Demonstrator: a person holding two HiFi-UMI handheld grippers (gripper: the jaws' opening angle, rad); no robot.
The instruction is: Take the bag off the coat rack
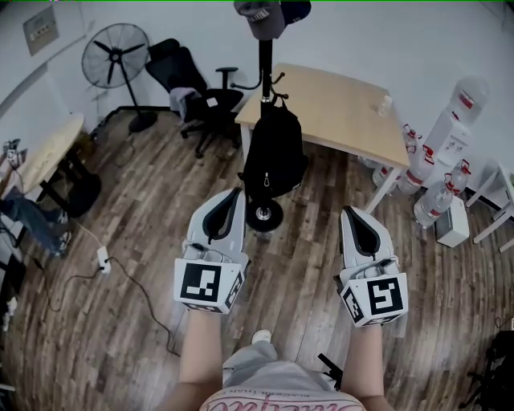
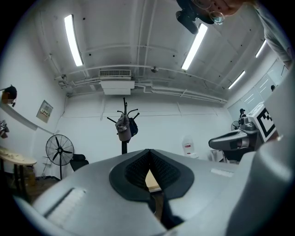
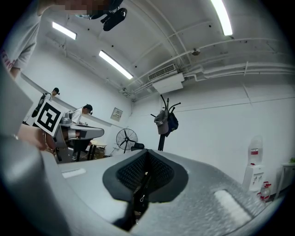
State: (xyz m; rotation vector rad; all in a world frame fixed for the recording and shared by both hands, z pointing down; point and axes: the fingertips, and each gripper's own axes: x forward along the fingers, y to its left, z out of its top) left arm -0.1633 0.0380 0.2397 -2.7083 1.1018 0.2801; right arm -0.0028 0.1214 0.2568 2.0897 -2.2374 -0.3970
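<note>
Closest to me, my left gripper (image 1: 234, 195) and right gripper (image 1: 352, 213) were both clenched on nothing, jaws pressed together, held side by side above the wooden floor (image 1: 120, 321). Ahead of them the black bag (image 1: 273, 156) hung on the coat rack (image 1: 264, 72), draped down its pole to just above the round base, touching neither gripper. Two caps (image 1: 269, 16) sat at the rack's top. Behind stood a light wooden table (image 1: 337, 104); to the left, a black office chair (image 1: 201, 100) and a standing fan (image 1: 116, 56).
</note>
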